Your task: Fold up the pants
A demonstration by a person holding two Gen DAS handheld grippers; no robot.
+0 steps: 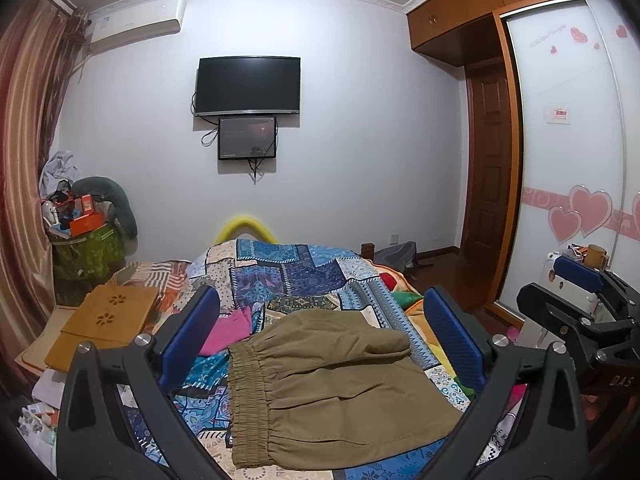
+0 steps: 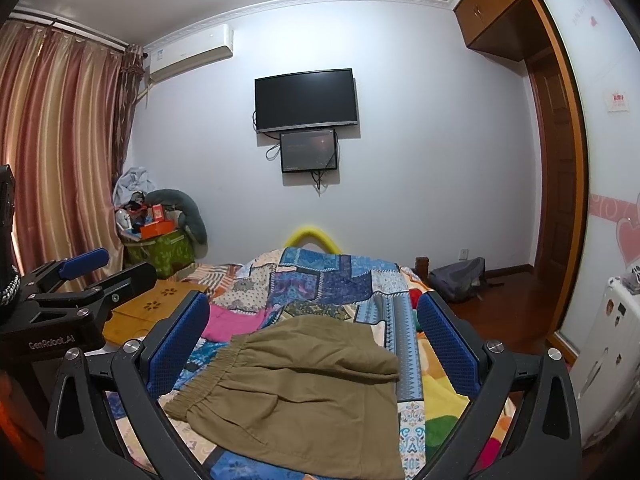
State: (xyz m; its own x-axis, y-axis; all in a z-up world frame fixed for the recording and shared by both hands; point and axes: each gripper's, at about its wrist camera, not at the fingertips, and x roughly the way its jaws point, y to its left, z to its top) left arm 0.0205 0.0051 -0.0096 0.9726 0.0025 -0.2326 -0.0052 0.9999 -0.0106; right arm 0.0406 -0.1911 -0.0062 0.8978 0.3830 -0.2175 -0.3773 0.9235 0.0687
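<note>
Olive-brown pants, already folded into a compact rectangle, are shown lying flat on a patchwork bedspread in blues and creams, with the elasticated waistband turned toward the left side of the bed and one folded layer laid over the far upper part. The left gripper is held above the near edge of the bed, its blue-padded fingers spread wide on either side of the garment as framed by the camera — nothing is clasped between them and no contact with the fabric is seen. The right gripper is held likewise, jaws wide apart and empty, its blue pads flanking the pants in the right wrist view; in the left wrist view it appears at the right edge, level with and well apart from its neighbour. A pink cloth is seen on the bedspread just beyond the waistband, and a wooden lap tray lies at the left of the bed. On the far wall a dark television is mounted above a smaller screen — an air conditioner is fixed high at the left, beside striped curtains
</note>
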